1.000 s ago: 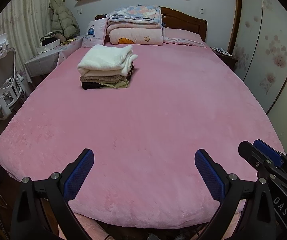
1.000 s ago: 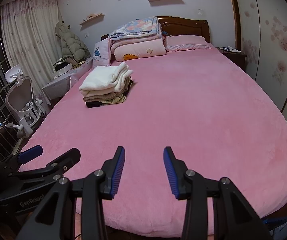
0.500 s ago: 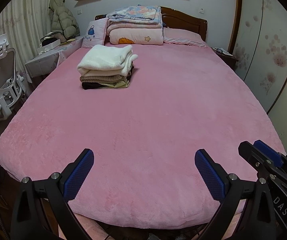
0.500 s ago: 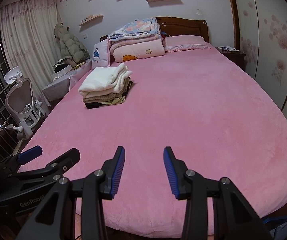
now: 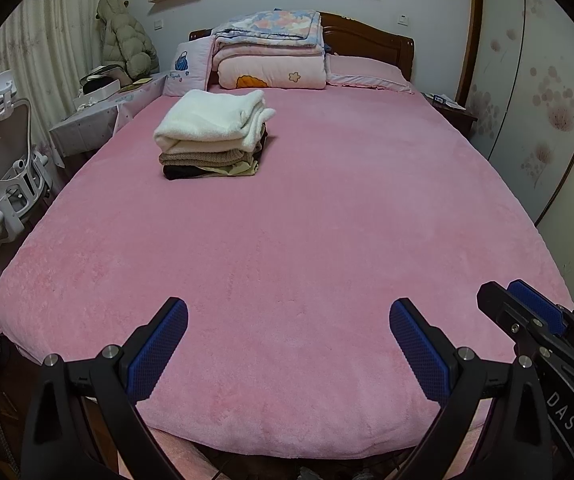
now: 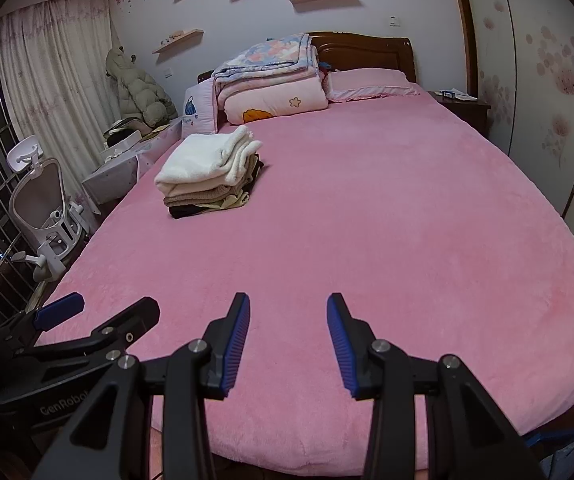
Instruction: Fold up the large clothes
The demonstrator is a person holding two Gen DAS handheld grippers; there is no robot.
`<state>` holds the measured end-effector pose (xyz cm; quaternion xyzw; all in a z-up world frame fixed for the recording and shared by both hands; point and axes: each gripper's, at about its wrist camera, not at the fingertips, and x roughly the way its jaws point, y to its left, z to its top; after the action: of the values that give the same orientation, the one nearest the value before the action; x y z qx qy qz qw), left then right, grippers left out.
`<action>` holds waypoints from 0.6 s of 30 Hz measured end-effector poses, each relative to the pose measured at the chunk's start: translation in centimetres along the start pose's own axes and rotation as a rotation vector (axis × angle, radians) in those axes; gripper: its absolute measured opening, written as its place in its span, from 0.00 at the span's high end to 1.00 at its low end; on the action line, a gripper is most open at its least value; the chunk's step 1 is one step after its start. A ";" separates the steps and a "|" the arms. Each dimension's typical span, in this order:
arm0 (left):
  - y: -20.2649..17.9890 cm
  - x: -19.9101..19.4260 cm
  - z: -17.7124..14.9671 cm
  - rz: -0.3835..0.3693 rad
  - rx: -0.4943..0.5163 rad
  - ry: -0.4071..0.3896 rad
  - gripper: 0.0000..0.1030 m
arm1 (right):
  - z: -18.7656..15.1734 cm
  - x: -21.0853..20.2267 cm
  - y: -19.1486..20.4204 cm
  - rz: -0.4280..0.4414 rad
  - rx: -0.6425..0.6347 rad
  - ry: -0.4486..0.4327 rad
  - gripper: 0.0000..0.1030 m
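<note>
Pink plush bed cover (image 5: pixel 307 240), bare from the foot edge up past the middle; folded clothes stack (image 5: pixel 213 136), white piece on top, toward the head-left corner, well apart from both claws; no unfolded garment in view. Left gripper (image 5: pixel 288 332) over the foot edge, jaws wide, nothing between; right gripper (image 6: pixel 288 336) beside it, jaws narrower but apart, also empty. Probably between garments: one piece stacked, next not yet taken. Next move: find a fresh large garment, out of view now, and spread it flat on the bare cover.
</note>
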<state>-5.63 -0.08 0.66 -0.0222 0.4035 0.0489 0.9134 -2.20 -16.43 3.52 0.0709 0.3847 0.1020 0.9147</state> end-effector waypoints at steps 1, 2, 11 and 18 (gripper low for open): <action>0.0 0.0 0.0 0.000 0.001 0.000 0.02 | 0.0 0.0 0.1 -0.001 0.002 0.000 0.61; 0.0 0.0 -0.1 -0.001 0.001 -0.001 0.02 | 0.0 0.0 0.2 -0.001 0.004 0.000 0.61; 0.2 0.0 0.0 -0.003 0.002 -0.001 0.02 | -0.1 0.0 0.2 -0.002 0.004 -0.002 0.61; 0.2 0.1 -0.1 -0.002 0.006 -0.003 0.02 | -0.1 0.1 0.2 -0.003 0.004 -0.003 0.61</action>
<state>-5.65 0.14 0.55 -0.0197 0.4024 0.0467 0.9141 -2.26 -16.19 3.44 0.0726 0.3838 0.0999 0.9151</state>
